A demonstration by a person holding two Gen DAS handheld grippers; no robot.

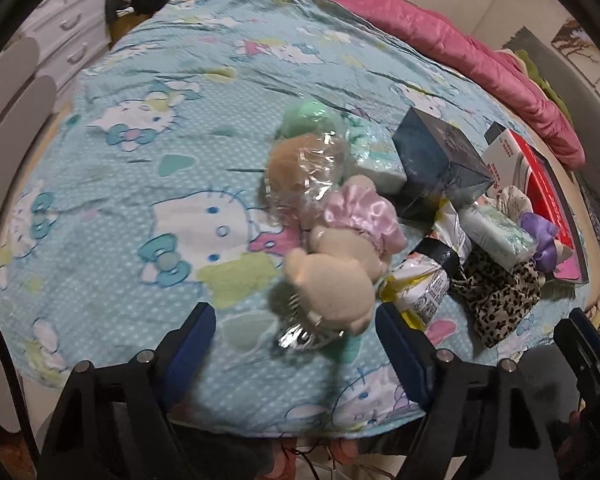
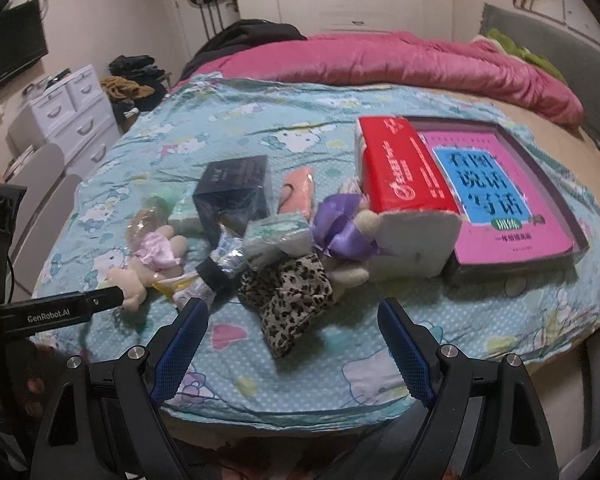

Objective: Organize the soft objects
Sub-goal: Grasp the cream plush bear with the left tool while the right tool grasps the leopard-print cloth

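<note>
Cream plush bear in a pink satin dress (image 1: pixel 340 256), partly wrapped in crinkly clear film, lies near the front edge of the blue cartoon-print bedsheet (image 1: pixel 148 184); it looks light and squashy, so its round head is the firmest hold. The left gripper (image 1: pixel 296 340) hangs released around that head, pads not pressing, and the right gripper (image 2: pixel 288 344) is released too, over bare sheet with open room along the front edge.

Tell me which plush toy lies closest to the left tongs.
The cream plush bear in the pink satin dress, head toward the open left tongs. The purple-ribboned plush lies farther off beside the red tissue pack.

Dim indoor light, fisheye-warped, slightly blurred.
</note>
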